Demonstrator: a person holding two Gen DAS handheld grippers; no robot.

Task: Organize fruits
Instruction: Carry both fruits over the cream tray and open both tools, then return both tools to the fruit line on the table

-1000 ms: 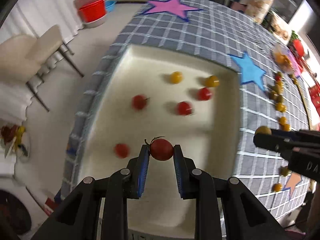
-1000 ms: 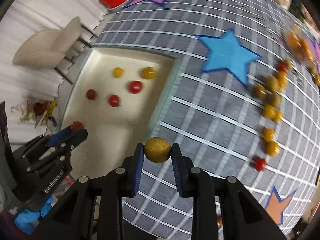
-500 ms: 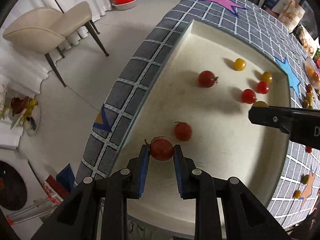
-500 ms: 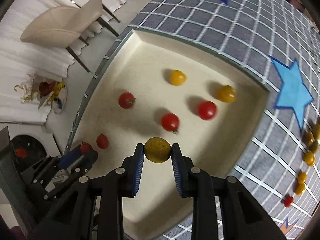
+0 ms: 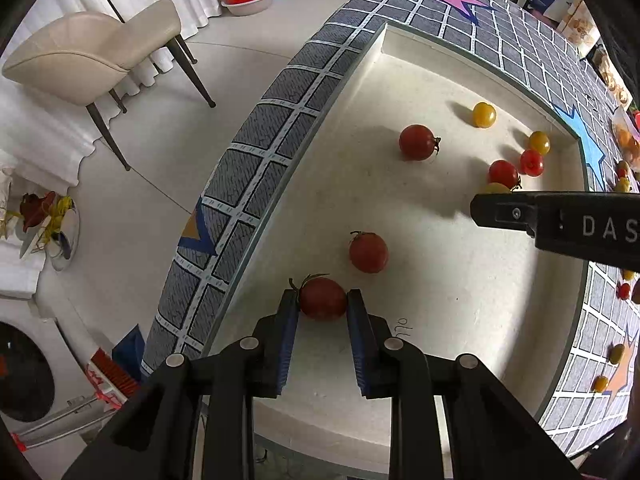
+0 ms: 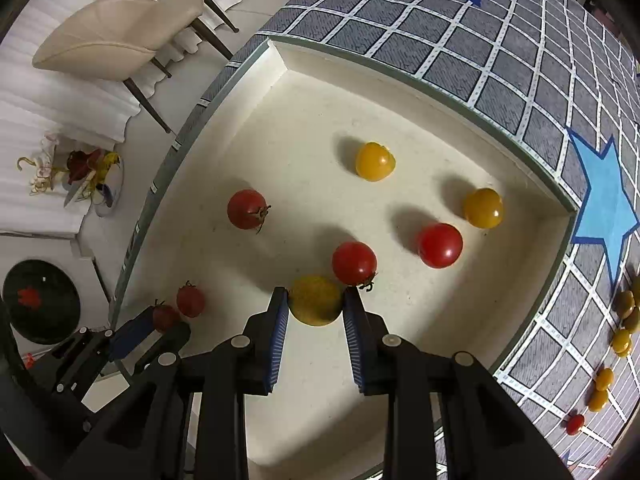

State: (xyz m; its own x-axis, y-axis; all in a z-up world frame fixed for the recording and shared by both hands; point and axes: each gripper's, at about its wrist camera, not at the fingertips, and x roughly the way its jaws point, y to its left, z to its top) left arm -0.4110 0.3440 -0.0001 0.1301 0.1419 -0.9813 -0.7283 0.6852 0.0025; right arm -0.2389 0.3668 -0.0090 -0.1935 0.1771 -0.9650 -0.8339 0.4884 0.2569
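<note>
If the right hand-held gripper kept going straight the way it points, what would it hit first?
Probably the red tomato just beyond the yellow tomato held by the right hand-held gripper, or else the tray floor; depth is unclear.

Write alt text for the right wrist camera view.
The right gripper holds a round yellow cherry tomato over a shallow cream tray containing four loose red tomatoes and two yellow ones; the left gripper holds another red tomato.
</note>
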